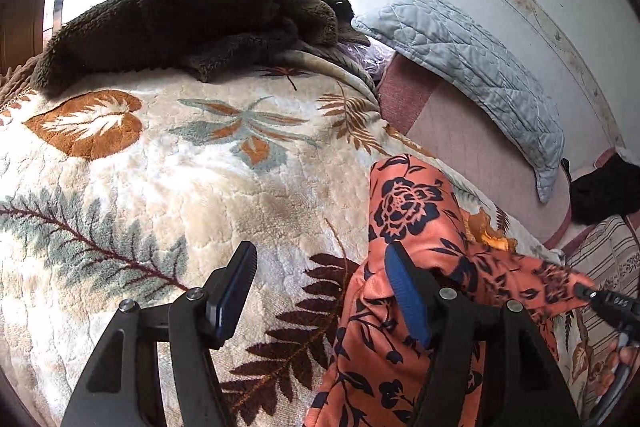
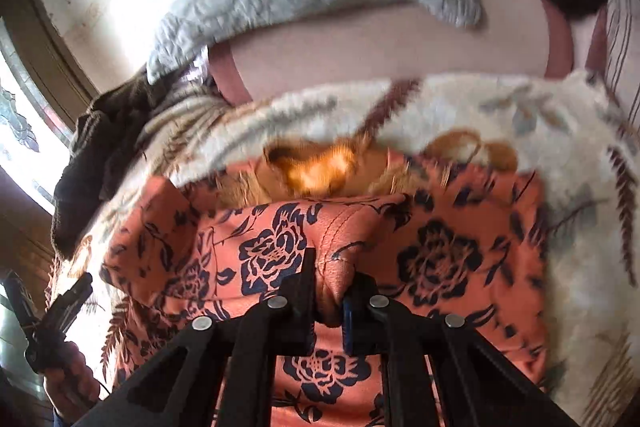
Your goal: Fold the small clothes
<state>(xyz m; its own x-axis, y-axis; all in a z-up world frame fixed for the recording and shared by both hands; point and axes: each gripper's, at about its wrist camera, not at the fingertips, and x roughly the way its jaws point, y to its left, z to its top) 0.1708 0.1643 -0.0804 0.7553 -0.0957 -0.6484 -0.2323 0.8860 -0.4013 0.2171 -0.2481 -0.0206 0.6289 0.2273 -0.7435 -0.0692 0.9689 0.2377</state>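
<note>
Left gripper (image 1: pixel 322 269) hangs w/ jaws spread wide, nothing between them, over the leaf-print plush blanket (image 1: pixel 160 167) on the bed. Its right finger sits over the left edge of the orange floral garment (image 1: pixel 404 211); can't tell if it touches the cloth. Left finger is over bare blanket, well clear of the garment. Garment runs from mid-frame down to the bottom edge and off to the right, where the right gripper (image 1: pixel 580 291) pinches a corner of it. Further back: brown fleece pile (image 1: pixel 180 19), grey quilted pad (image 1: pixel 472 67) against the wall.

Right wrist view, blurred w/ motion: right gripper (image 2: pixel 330 281) is clamped on a bunched fold of the orange floral garment (image 2: pixel 436 259), cloth squeezed up between the two fingers. Rest of the garment spreads flat to both sides & beneath the tool, on the blanket (image 2: pixel 500 115). Left gripper (image 2: pixel 82 285) shows at far left edge, beside the garment's left side, w/ the hand (image 2: pixel 70 383) holding it.
</note>
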